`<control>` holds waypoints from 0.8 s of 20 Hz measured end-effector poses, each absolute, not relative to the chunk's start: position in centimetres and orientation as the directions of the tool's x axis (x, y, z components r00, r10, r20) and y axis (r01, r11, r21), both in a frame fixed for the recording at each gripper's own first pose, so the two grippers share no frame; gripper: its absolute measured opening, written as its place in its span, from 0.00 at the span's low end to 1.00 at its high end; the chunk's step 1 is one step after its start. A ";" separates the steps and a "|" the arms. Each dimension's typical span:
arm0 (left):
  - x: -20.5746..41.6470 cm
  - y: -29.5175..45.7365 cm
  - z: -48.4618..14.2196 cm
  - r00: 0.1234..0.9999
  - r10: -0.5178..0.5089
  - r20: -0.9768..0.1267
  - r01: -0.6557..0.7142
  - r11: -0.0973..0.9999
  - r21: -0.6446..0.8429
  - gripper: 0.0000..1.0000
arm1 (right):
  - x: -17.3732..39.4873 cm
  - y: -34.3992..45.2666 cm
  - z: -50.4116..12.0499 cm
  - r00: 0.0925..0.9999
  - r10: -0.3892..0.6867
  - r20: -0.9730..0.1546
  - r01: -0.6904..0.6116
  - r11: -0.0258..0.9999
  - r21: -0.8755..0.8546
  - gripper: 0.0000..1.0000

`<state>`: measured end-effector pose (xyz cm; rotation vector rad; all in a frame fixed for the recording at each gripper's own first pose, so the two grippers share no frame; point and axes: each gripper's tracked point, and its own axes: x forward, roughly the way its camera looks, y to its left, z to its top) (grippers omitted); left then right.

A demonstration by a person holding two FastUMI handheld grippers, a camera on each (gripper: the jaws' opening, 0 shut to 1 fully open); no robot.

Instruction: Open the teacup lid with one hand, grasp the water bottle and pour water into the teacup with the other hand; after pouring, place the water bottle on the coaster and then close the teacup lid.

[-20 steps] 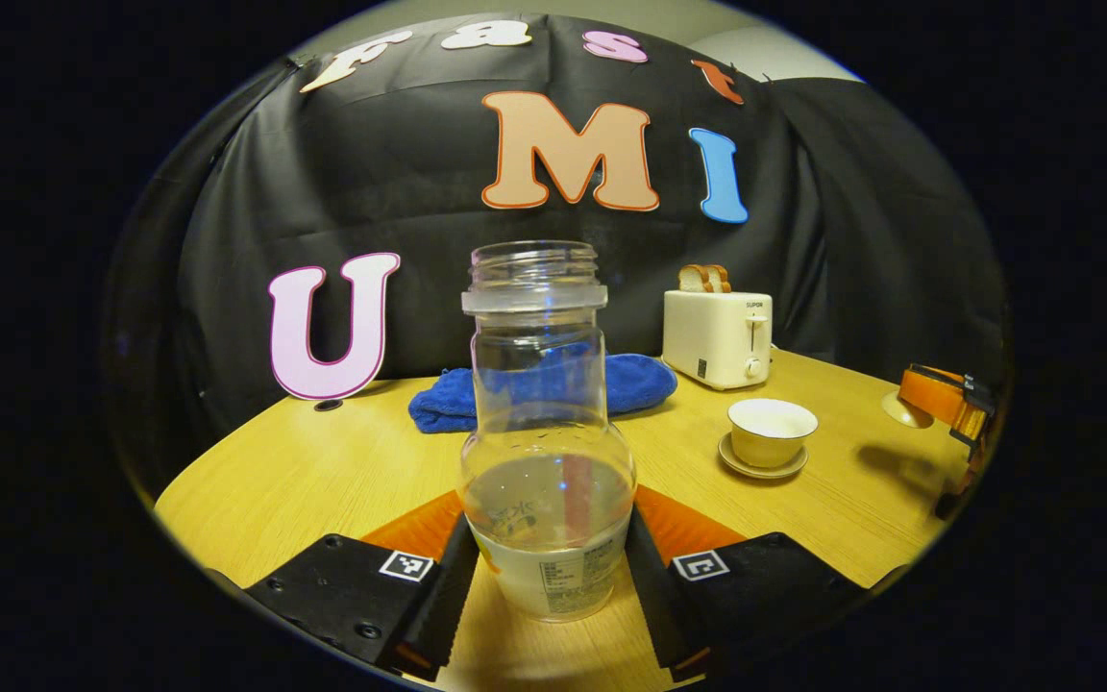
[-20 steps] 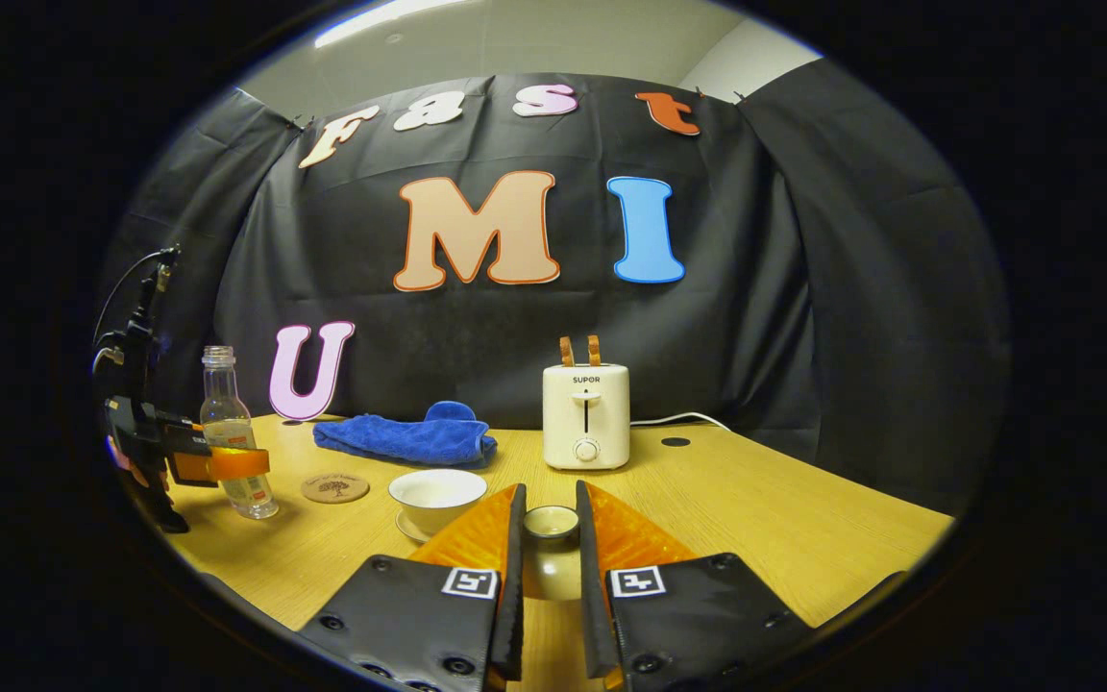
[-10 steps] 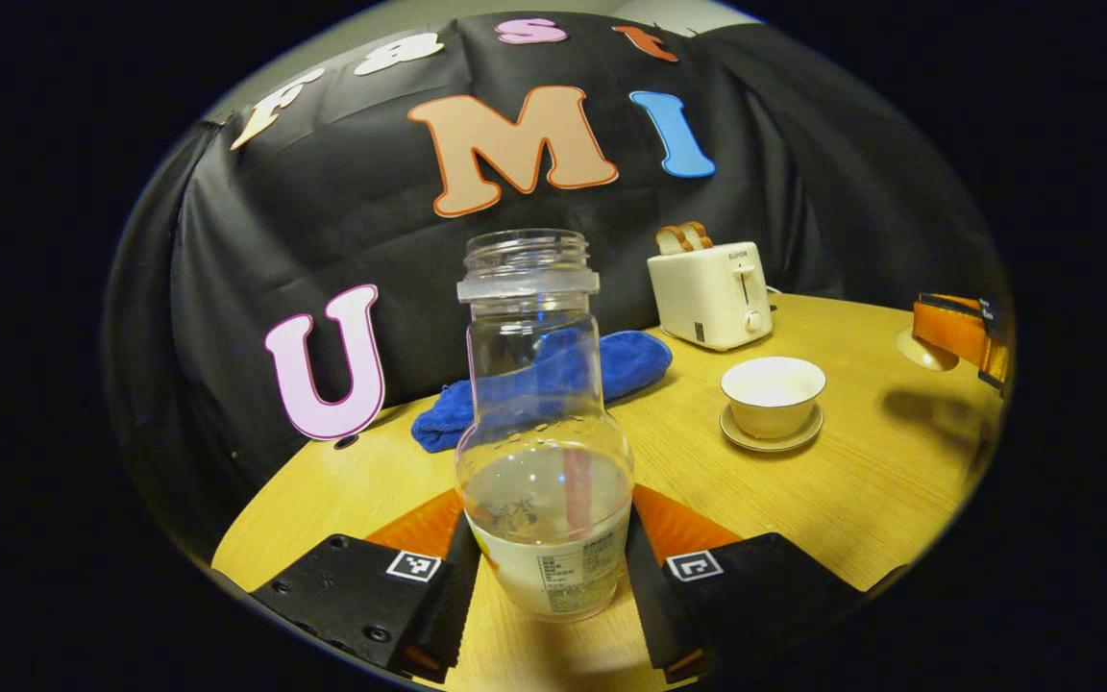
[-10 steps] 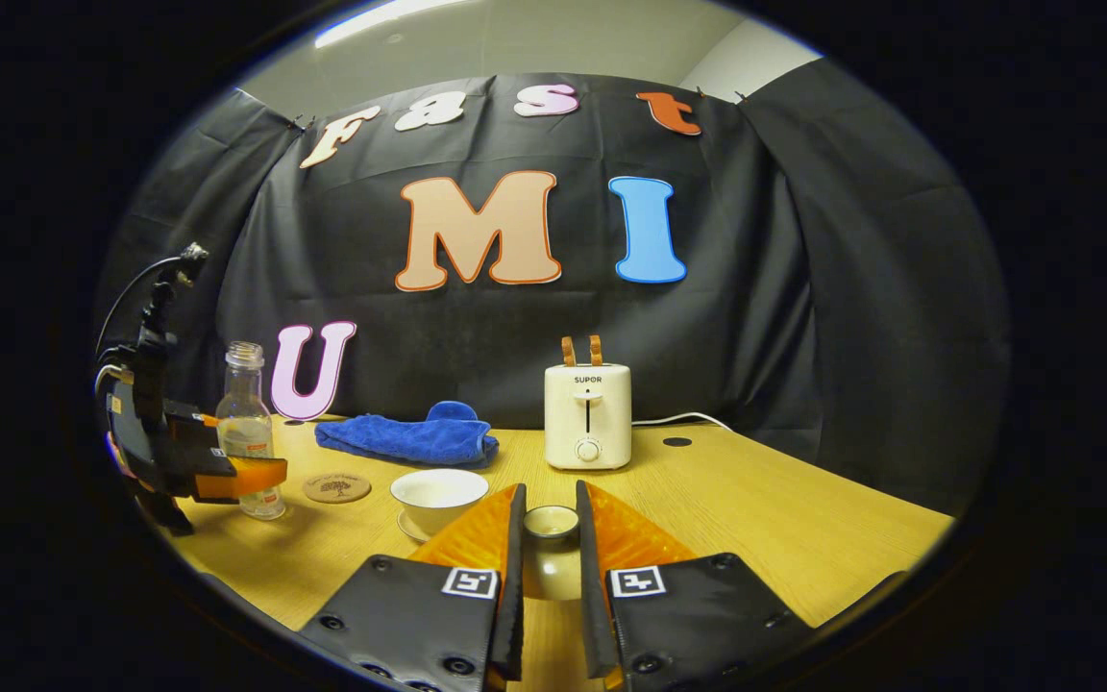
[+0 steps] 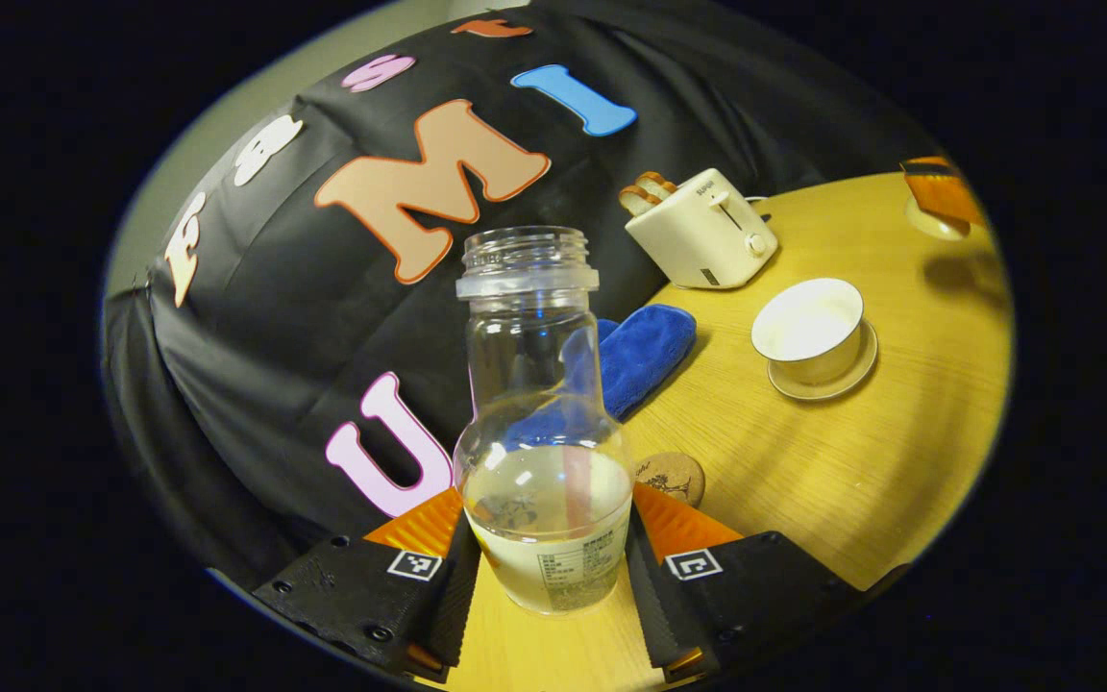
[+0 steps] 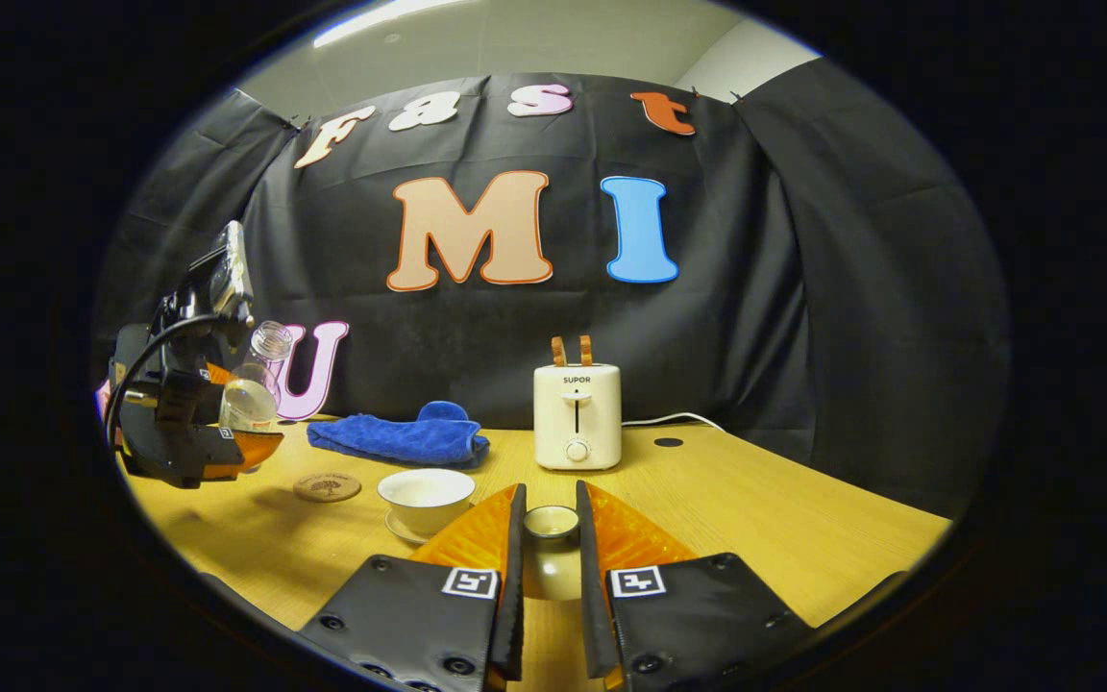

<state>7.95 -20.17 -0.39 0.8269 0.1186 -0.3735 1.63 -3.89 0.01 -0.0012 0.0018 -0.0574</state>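
My left gripper (image 5: pixel 546 567) is shut on the clear, uncapped water bottle (image 5: pixel 542 423), which holds a little water and is lifted off the table, tilted toward the teacup. The white teacup (image 5: pixel 808 332) stands uncovered on its saucer to the right. In the right gripper view the left gripper (image 6: pixel 198 437) and the bottle (image 6: pixel 251 389) hang at far left above the table. My right gripper (image 6: pixel 547 538) is shut on the teacup lid (image 6: pixel 551 524) by its knob. The teacup (image 6: pixel 426 497) sits just left of it. The round brown coaster (image 5: pixel 671 477) (image 6: pixel 327 486) lies on the table.
A blue cloth (image 6: pixel 400 437) lies at the back of the wooden table (image 6: pixel 784 538). A white toaster (image 6: pixel 577 413) with two toast slices stands behind the teacup, its cord running right. Black cloth walls close the back.
The left gripper has lifted the bottle off the table and tilted it rightward toward the teacup. The right gripper has held still with the lid.
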 end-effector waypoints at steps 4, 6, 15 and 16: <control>8.5 -21.4 0.4 0.929 -0.278 -0.243 0.350 0.456 0.818 0.69 | 1.6 -4.6 0.0 0.998 -0.070 -0.001 0.069 0.998 -0.002 0.28; 8.6 -22.0 -0.1 0.926 -0.281 -0.251 0.348 0.386 0.854 0.68 | 1.6 -4.8 0.0 0.997 -0.072 -0.002 0.072 0.997 -0.002 0.28; 9.8 -24.3 -1.8 0.913 -0.278 -0.297 0.339 0.116 0.934 0.69 | 1.6 -5.0 0.1 0.997 -0.079 -0.001 0.079 0.997 -0.002 0.28; 9.9 -24.5 -1.9 0.913 -0.272 -0.304 0.338 0.084 0.938 0.70 | 1.6 -5.0 0.0 0.997 -0.076 -0.001 0.076 0.997 -0.002 0.28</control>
